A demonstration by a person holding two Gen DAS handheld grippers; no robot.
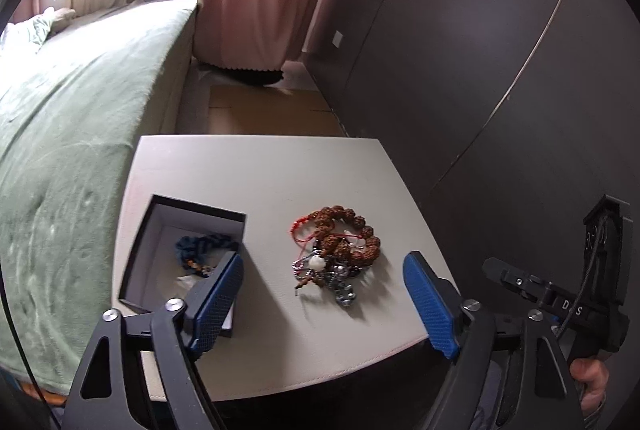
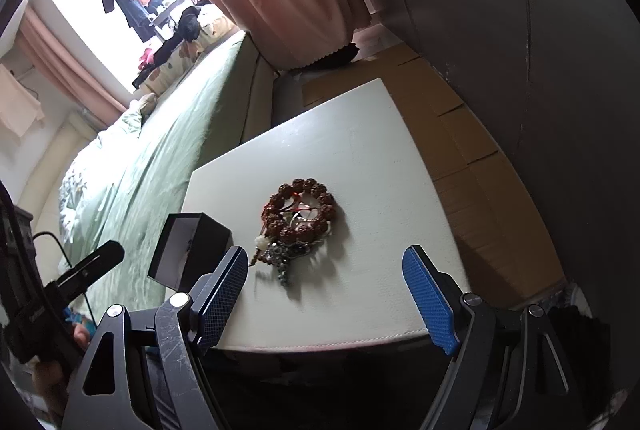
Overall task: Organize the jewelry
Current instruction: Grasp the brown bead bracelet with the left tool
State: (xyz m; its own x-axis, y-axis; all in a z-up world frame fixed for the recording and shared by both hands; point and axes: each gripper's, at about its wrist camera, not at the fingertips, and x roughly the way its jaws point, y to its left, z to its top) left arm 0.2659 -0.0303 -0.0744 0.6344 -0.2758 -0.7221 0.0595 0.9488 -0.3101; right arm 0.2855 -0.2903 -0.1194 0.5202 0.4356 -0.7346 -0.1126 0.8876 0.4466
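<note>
Both grippers stand wide open and hold nothing. In the left wrist view we see the left gripper (image 1: 324, 304) with its blue ribbed pads (image 1: 430, 306) spread apart above the near edge of the pale square tabletop (image 1: 280, 165); its left pad overlaps the near right corner of the open black cardboard box with white lining (image 1: 182, 250), though we cannot tell whether it touches it. The right gripper (image 2: 326, 300) is spread equally wide, its pads (image 2: 430, 304) clear of everything on the tabletop. The heap of tangled jewelry (image 1: 336, 254), a ring of knobbly brown beads with red cord, a white bead and a metal chain, lies on the tabletop just right of the box, ahead of both open gaps. Only the left view looks into the box, where a dark blue braided cord bracelet (image 1: 200, 250) rests; the right view shows the box from the side, its inside in shadow. Each view catches the other gripper's black body at its edge, with part of a hand (image 1: 590, 380) on the handle. Both grippers point obliquely down at the tabletop, the right view rolled sideways. A bed with green cover (image 1: 68, 133) lies to the left.
</note>
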